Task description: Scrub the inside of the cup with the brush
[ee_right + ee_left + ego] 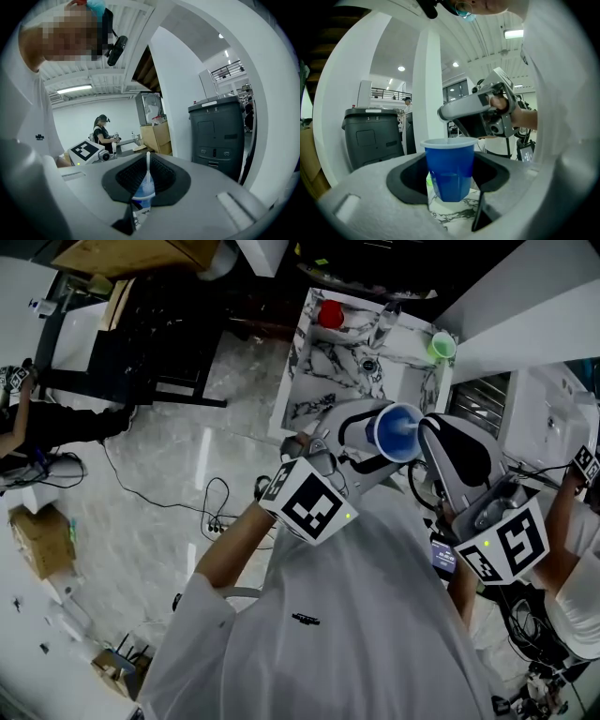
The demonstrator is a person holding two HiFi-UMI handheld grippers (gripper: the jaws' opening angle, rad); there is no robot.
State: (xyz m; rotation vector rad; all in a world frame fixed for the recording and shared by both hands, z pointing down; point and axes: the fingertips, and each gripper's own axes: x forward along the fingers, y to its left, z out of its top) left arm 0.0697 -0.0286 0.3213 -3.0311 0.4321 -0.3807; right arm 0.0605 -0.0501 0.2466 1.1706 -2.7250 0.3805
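cup (pixel 450 171): blue, pale rim, upright, pinched between the left gripper (pixel 451 180) jaws, held above marble bench (pixel 328 362) | brush (pixel 148 165): thin white handle, white bristles down in cup mouth, clamped between the right gripper (pixel 146 178) jaws

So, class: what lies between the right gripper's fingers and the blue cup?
The brush: the right gripper clamps its white handle, and its bristles meet the mouth of the blue cup. The right gripper view shows this.
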